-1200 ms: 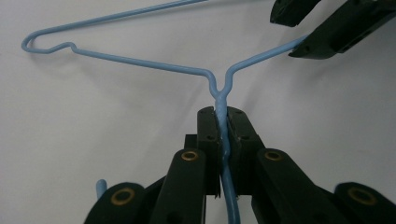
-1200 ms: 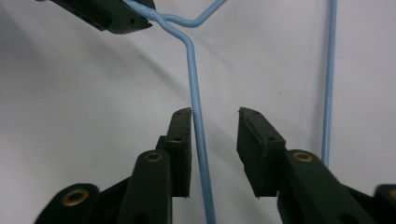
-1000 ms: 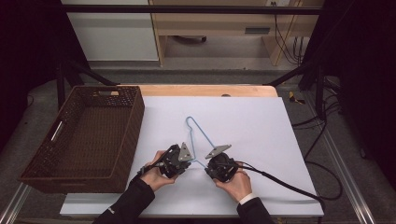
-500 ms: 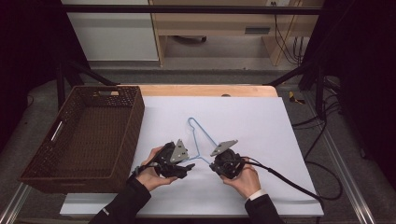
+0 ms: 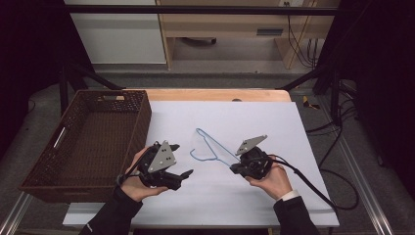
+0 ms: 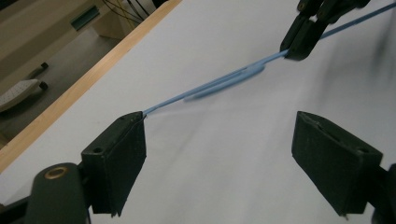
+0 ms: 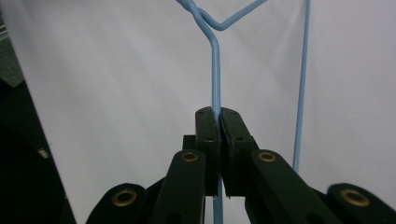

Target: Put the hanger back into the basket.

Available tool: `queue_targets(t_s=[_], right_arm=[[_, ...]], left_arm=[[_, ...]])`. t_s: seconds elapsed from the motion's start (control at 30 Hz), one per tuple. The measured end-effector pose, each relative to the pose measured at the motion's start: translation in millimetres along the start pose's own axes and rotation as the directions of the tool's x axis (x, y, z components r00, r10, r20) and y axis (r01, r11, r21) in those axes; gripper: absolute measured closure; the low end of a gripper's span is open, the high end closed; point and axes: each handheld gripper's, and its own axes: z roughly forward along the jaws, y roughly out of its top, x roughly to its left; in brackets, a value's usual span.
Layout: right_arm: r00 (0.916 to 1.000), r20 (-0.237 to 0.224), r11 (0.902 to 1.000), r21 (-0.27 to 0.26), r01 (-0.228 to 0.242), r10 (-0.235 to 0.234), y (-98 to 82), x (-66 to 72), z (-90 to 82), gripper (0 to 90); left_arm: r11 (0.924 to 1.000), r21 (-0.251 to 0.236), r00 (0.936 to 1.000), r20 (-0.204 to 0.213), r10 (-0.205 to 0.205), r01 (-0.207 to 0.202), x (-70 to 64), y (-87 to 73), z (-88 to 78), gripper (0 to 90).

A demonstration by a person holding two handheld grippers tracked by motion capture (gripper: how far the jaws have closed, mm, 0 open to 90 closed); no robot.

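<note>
High view: we are holding a blue wire hanger (image 5: 210,147) over the middle of the white tabletop (image 5: 274,122), right of the brown wicker basket (image 5: 88,142). Our right tool (image 5: 235,170) is clamping the hanger's wire between closed jaws. Our left tool (image 5: 182,160), just left of the hanger, is gaping wide with nothing between its jaws.

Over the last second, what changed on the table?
The left tool let go of the hanger and drew back toward the basket, jaws now open. The right tool stays shut on the wire and has shifted right, turning the hanger so its hook points more to the left. The basket and the white sheet have not moved.
</note>
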Motion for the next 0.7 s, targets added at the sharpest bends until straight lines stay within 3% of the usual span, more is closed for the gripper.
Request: queue_targets(t_s=[0.17, 0.27, 0.3, 0.37, 0.4, 0.57, 0.6, 0.7], right_arm=[[0.9966, -0.076, 0.9992, -0.025, 0.031, -0.033, 0.3, -1.9, -15.4, 87.6], [0.9913, -0.116, 0.9978, -0.034, 0.058, -0.061, 1.3, 0.2, -21.9, 87.6], [0.9862, -0.145, 0.9964, -0.044, 0.073, -0.079, 1.9, 2.3, -24.4, 87.5], [0.9834, -0.157, 0.9953, -0.046, 0.085, -0.092, 2.2, 3.3, -25.1, 87.6], [0.9765, -0.183, 0.993, -0.05, 0.107, -0.114, 2.4, 5.6, -25.3, 87.6], [0.9628, -0.233, 0.9906, -0.047, 0.129, -0.136, 2.0, 11.7, -22.8, 87.6], [0.9568, -0.254, 0.9897, -0.053, 0.133, -0.142, 1.6, 14.5, -20.6, 87.5], [0.9505, -0.27, 0.988, -0.054, 0.145, -0.154, 1.4, 15.9, -18.7, 87.6]], left_arm=[[0.997, 0.075, 0.9999, 0.005, 0.015, -0.015, 1.9, -11.2, 11.3, 16.3], [0.9949, 0.097, 0.9996, 0.002, 0.029, -0.029, -0.2, -14.8, 18.8, 16.2], [0.9935, 0.104, 0.999, 0.003, 0.045, -0.045, -0.5, -16.0, 20.8, 16.2], [0.9931, 0.105, 0.9986, 0.004, 0.052, -0.052, -0.5, -16.3, 20.9, 16.5], [0.9934, 0.099, 0.9983, 0.004, 0.058, -0.058, -0.4, -16.8, 20.8, 17.2], [0.9921, 0.1, 0.9971, 0.01, 0.076, -0.076, 0.2, -19.1, 22.2, 19.3], [0.9911, 0.102, 0.9964, 0.011, 0.084, -0.085, -0.4, -20.0, 23.4, 20.8], [0.9841, 0.123, 0.9918, 0.019, 0.127, -0.128, -2.8, -22.0, 27.1, 22.8]])
